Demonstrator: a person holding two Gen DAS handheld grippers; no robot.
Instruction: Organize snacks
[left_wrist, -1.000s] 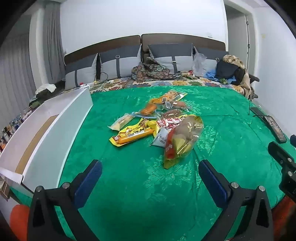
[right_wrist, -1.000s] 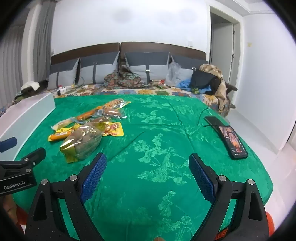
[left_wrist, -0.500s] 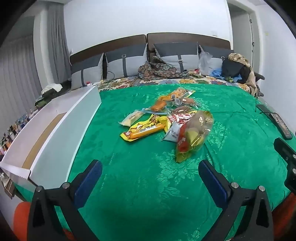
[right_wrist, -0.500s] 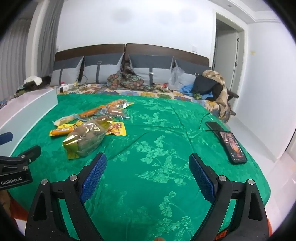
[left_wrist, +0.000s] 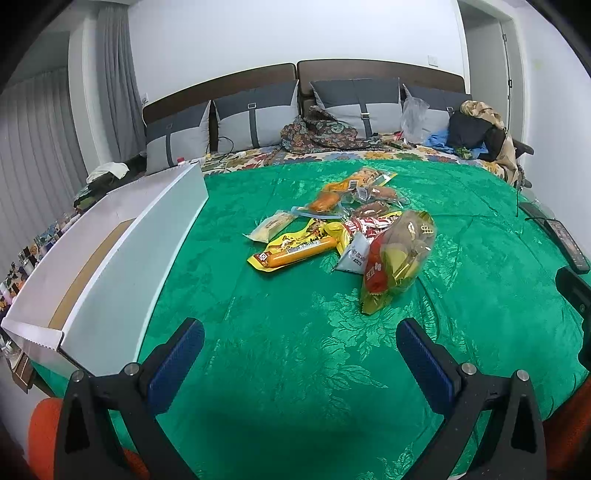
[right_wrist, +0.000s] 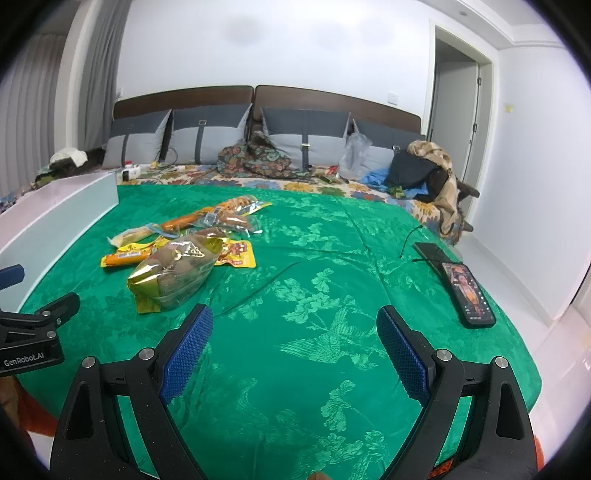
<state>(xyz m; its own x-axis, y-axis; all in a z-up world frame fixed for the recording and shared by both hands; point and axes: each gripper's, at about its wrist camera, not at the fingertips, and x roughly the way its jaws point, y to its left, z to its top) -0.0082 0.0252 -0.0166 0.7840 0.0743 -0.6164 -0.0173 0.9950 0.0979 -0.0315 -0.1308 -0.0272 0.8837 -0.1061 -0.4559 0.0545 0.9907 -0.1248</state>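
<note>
1. Two grippers are in my hands, and both are spread wide with nothing between their blue pads: my left gripper (left_wrist: 300, 354) and my right gripper (right_wrist: 294, 338) each hang over bare green bedspread (right_wrist: 332, 295)
2. The snack pile (left_wrist: 343, 229) lies on the bedspread ahead of my left gripper, well apart from its fingertips, and ahead and to the left of my right gripper
3. Nearest to me in the pile is a clear bag of brown round snacks (left_wrist: 397, 262) with a gold and red end; it rests against the front right edge of the pile
4. Left of that bag lies a yellow packet holding an orange sausage stick (left_wrist: 295, 251), and a small white packet (left_wrist: 352, 254) sits between the two, tucked partly under the bag
5. Behind the sausage packet lies a pale wrapped bar (left_wrist: 271, 226), and further back in the pile are more orange and brown packets in clear wrap (left_wrist: 354, 188), overlapping one another
6. A long white box (left_wrist: 107, 258) with an open top stands on the bedspread left of the pile, apart from it; a brown cardboard bottom shows inside
7. Right of the pile, near the edge of the bedspread, a phone (right_wrist: 467, 293) lies face up with its screen lit, and a second dark device (right_wrist: 428, 253) with a cable lies just behind it
8. Beyond the pile, grey cushions (right_wrist: 207, 134) lean against the headboard
</note>
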